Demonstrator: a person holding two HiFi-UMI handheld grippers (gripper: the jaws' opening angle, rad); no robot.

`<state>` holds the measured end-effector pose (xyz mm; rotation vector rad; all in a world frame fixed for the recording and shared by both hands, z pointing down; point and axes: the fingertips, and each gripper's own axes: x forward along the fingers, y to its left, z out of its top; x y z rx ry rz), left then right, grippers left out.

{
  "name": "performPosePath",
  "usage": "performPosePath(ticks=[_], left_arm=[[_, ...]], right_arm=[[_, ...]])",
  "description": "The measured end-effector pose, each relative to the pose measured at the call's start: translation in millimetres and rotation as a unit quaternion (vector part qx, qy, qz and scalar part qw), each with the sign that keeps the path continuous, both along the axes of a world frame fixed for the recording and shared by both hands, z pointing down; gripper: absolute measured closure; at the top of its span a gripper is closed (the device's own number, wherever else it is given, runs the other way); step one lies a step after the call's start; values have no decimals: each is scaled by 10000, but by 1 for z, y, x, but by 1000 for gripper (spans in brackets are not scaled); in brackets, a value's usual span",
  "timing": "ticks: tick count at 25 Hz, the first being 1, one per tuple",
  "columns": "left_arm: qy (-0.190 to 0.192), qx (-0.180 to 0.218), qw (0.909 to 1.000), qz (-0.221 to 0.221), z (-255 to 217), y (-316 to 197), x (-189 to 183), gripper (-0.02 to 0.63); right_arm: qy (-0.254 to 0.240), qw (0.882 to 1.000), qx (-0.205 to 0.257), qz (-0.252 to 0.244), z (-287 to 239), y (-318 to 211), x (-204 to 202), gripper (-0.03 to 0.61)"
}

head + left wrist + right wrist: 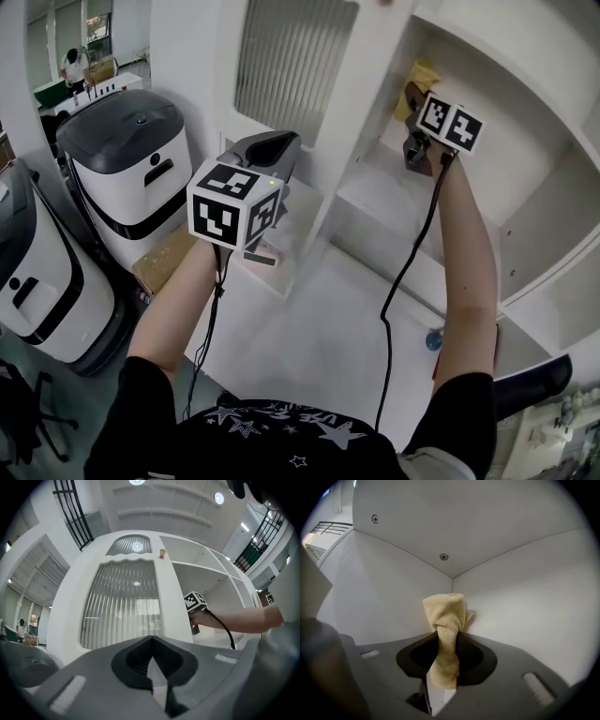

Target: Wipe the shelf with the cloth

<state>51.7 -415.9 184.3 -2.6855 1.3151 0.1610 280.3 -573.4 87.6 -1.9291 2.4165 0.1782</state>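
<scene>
A yellow cloth is bunched and clamped in my right gripper, which is shut on it. Its free end presses into the inner corner of a white shelf compartment, where two walls meet the ceiling. From the head view, the right gripper reaches into the upper shelf, and the cloth shows above it. My left gripper is held in front of the cabinet's left part, away from the cloth. Its jaws are shut with nothing between them.
A ribbed glass door panel fills the cabinet's left part. Two white and grey machines stand at the left, with a cardboard box beside them. A small blue object lies on the lower shelf. A person stands far off.
</scene>
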Motion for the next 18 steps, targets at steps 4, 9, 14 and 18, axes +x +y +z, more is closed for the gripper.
performPosePath(ticks=[4,9,14,18], left_arm=[[2,-23,10000,44,2,1,2,614],[52,-49,9999,75,2,4,0,614],[91,-17,9999,111,-1,12,-3,614],[92,20,9998,179,-4,24,0,614]], right_arm=[[109,9999,-97,-93,3,6,-7,446],[165,9991,-194,-326,6,18,-17,446],[229,9981,-234,-521,9,36,-32,446],[307,9971,-259,-653,10,56,-43,446]])
